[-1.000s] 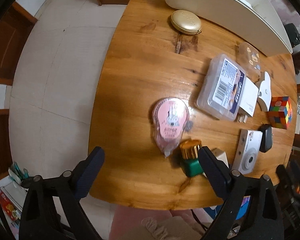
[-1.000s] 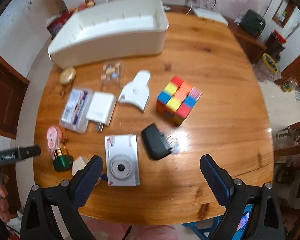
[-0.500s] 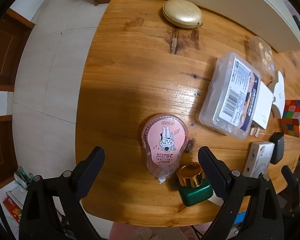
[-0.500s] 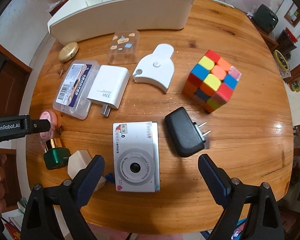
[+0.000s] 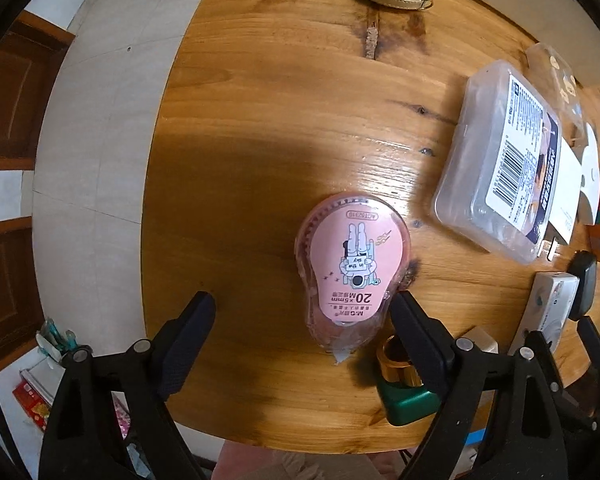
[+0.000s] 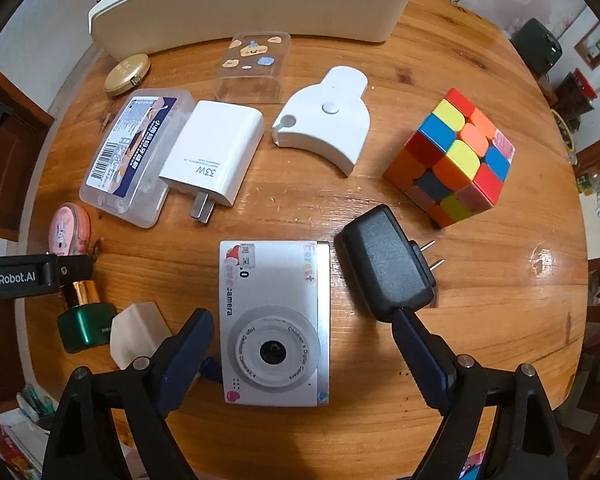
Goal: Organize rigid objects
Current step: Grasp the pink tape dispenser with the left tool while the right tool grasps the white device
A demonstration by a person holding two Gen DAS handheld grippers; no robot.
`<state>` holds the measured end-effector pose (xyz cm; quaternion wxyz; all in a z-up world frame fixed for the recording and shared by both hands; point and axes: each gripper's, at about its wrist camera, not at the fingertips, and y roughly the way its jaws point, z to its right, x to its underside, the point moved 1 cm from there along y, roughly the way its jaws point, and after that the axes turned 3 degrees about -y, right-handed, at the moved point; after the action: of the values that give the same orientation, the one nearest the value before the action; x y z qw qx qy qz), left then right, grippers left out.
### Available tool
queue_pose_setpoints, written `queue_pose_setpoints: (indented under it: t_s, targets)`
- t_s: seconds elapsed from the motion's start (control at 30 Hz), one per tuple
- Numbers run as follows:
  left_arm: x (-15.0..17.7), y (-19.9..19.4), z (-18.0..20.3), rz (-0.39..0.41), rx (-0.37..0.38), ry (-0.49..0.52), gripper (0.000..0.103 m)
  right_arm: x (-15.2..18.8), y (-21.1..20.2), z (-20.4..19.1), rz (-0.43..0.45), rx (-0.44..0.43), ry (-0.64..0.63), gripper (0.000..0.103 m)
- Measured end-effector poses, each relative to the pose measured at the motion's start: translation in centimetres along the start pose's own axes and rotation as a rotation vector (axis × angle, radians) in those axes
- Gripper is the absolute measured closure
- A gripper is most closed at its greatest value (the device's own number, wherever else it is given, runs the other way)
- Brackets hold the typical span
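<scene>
A round wooden bench point(image 6: 480, 312) carries a scatter of small hard things, with a long white bin point(image 6: 256, 4) at its far edge (most likely where everything is meant to end up).

The left hand-held gripper point(image 5: 300, 318) points straight down with its jaws wide and closing. The pink correction tape point(image 5: 350, 266) lies between them, nearer the right finger, which is about at its edge; the left finger stands well apart from it, so nothing is gripped yet. Just behind that right finger stands a green bottle with a gold cap point(image 5: 404, 380).

The right hand-held gripper point(image 6: 302, 334) is also wide and closing. The white toy camera point(image 6: 275, 320) lies flat between its fingers, untouched. The right finger sits just at the near end of the black plug point(image 6: 384, 260), and a pale wedge-shaped block point(image 6: 138, 332) lies just outside the left finger.

Risks, as I judge them:
- The tape sits off-centre, so the right finger would meet it first and push it sideways across the slick wood instead of clamping it.
- Its rounded, smooth shell could squirt out towards the near edge of the bench, which is close.
- The right finger of the left hand-held gripper could knock the bottle over.
- On the camera side, the right finger could catch the plug and drag it, or trap it against the camera body.
- The two hand-held grippers work close together and could bump.
</scene>
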<state>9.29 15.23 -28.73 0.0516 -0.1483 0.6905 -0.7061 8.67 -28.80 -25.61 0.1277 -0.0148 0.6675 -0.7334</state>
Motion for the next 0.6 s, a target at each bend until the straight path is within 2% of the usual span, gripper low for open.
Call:
queue_pose_setpoints:
  t_s: [0.17,0.2,0.27,0.3,0.37,0.43,0.6]
  targets:
    - [0.0,-0.1,-1.1,0.008,0.007,0.011,0.016,0.7,0.1,-1.5,-0.009,0.074,-0.047,0.019]
    - [0.1,-0.3,-1.2,0.013,0.007,0.017,0.018,0.9,0.0,-2.0,-0.005,0.076,-0.057,0.027]
    - [0.2,-0.7,-1.1,0.027,0.006,0.033,0.026,1.4,0.4,-2.6,-0.040,0.024,-0.066,0.045]
    - [0.2,-0.8,-1.1,0.035,0.006,0.044,0.030,1.7,0.5,-2.9,-0.043,0.034,-0.063,0.045]
    - [0.2,-1.0,-0.9,0.053,0.007,0.069,0.049,1.9,0.4,-3.1,-0.035,0.036,-0.063,0.045]
    - [0.2,-1.5,-0.9,0.072,0.001,0.093,0.060,2.1,0.4,-2.9,-0.033,0.023,-0.056,0.045]
    - [-0.1,-1.2,-1.7,0.083,0.029,0.110,0.061,2.7,0.3,-2.5,-0.035,-0.014,-0.032,0.045]
